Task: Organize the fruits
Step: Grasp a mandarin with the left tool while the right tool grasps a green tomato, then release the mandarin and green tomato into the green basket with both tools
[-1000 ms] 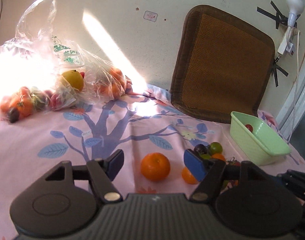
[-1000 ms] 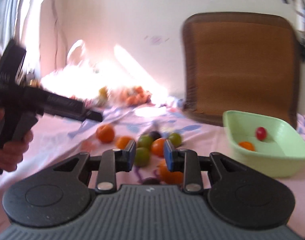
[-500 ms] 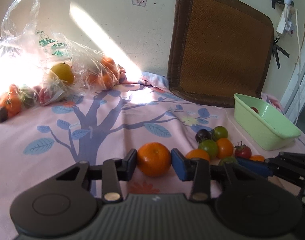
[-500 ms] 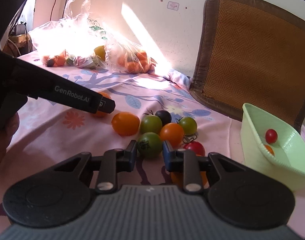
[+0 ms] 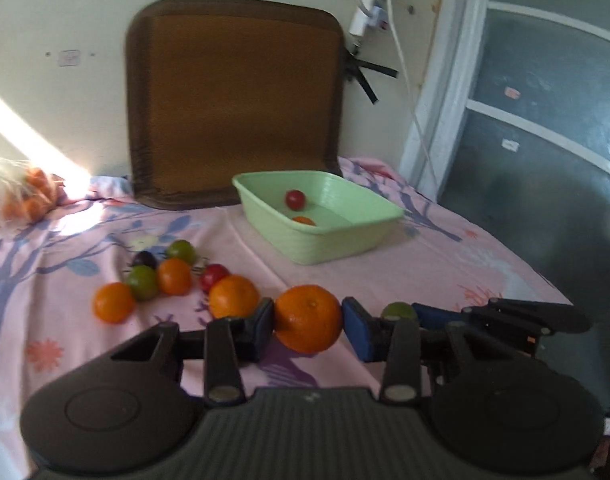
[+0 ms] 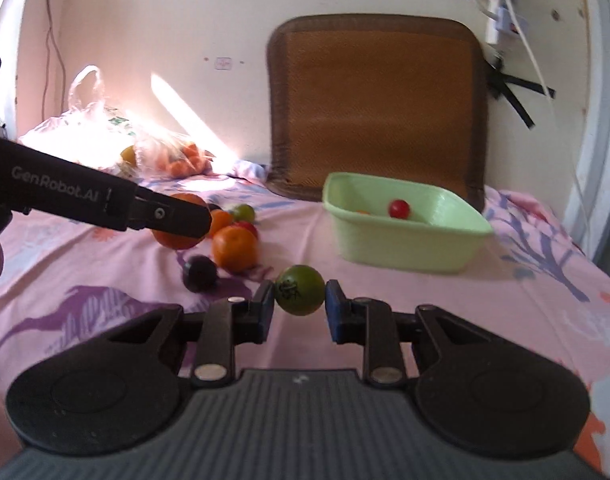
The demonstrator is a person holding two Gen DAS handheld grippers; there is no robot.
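My left gripper (image 5: 308, 322) is shut on a big orange (image 5: 308, 318) and holds it above the pink cloth. My right gripper (image 6: 299, 305) is shut on a green tomato (image 6: 300, 289), lifted off the cloth; that tomato also shows in the left wrist view (image 5: 399, 312) just right of the orange. A green tub (image 5: 317, 216) stands ahead with a red cherry tomato (image 5: 295, 199) and a small orange fruit (image 5: 304, 221) inside; it also shows in the right wrist view (image 6: 405, 236). Several loose tomatoes and oranges (image 5: 173, 276) lie left of the left gripper.
A brown woven mat (image 5: 233, 96) leans on the wall behind the tub. Plastic bags of fruit (image 6: 105, 144) lie at the far left by the wall. A dark tomato (image 6: 200, 272) lies on the cloth near the right gripper. A glass door (image 5: 545, 120) stands at right.
Both grippers closed on their fruit, lifted it off the cloth and swung right toward the green tub. The tub now sits ahead in both views.
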